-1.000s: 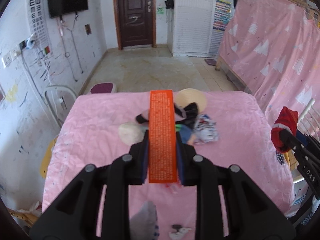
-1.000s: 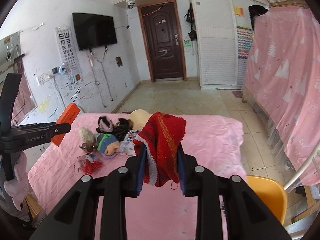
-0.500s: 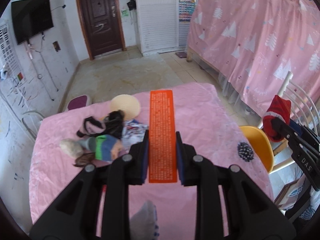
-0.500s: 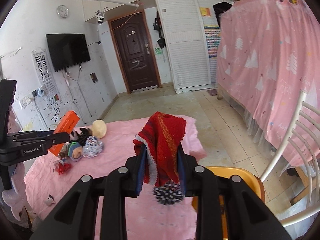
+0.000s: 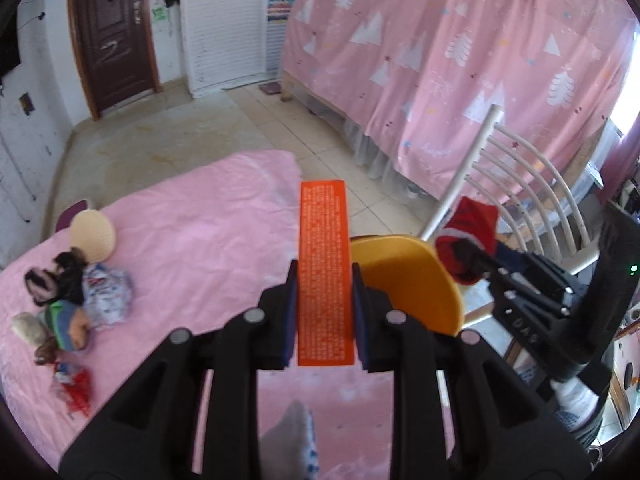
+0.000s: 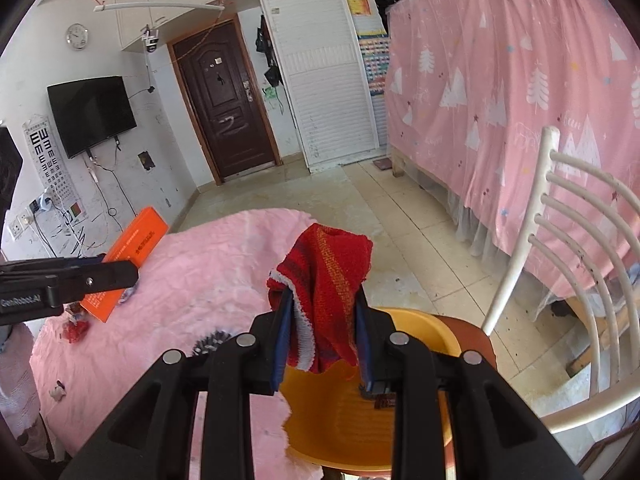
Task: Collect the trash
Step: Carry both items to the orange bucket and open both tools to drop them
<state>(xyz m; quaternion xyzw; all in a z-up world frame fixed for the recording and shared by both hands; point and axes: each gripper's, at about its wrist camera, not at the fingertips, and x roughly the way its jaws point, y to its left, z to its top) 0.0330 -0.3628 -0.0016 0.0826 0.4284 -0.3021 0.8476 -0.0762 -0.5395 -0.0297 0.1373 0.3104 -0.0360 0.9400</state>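
My left gripper (image 5: 324, 280) is shut on a long orange box (image 5: 325, 264) with white print, held over the right edge of the pink-covered table (image 5: 208, 216). My right gripper (image 6: 323, 312) is shut on a red knitted cloth (image 6: 324, 276) with a white hem, hanging above a yellow basin (image 6: 344, 412) that sits on a white chair (image 6: 560, 280). From the left wrist the basin (image 5: 404, 280) lies just right of the box, and the right gripper (image 5: 464, 256) with the red cloth (image 5: 476, 228) is beyond it. From the right wrist the orange box (image 6: 128, 260) is at left.
A heap of small things lies at the table's left: a beige round piece (image 5: 94, 234), dark scraps (image 5: 56, 280), a crumpled printed wrapper (image 5: 106, 292), a red bit (image 5: 78, 388). A dark spiky ball (image 6: 210, 342) lies near the table's edge. A pink curtain (image 5: 460, 68) hangs behind the chair.
Both grippers have swung to the right, from over the table's middle toward its right edge. The yellow basin and white chair have come into view under the right gripper. Both grips are unchanged.
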